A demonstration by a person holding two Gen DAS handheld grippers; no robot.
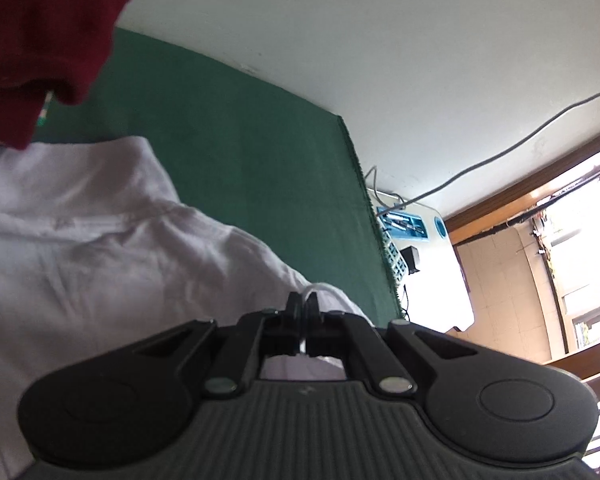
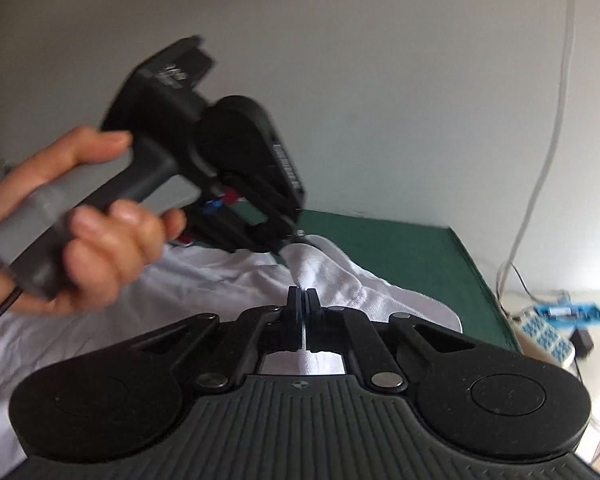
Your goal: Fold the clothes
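The black left gripper (image 1: 303,308) is clenched on a fold of the crumpled white cotton garment (image 1: 100,240) spread over the green tablecloth (image 1: 240,160). The black right gripper (image 2: 302,304) is clamped on the same cloth, with the left tool gripping at its twelve o'clock. A dark red garment (image 1: 40,40) hangs at ten o'clock.

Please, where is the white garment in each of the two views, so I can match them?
Left wrist view: the white garment fills the left and centre, its edge pinched in the left gripper.
Right wrist view: it lies across the lower middle, its raised fold pinched by the left gripper.
Shared landmark: the green table cover beneath the garment.
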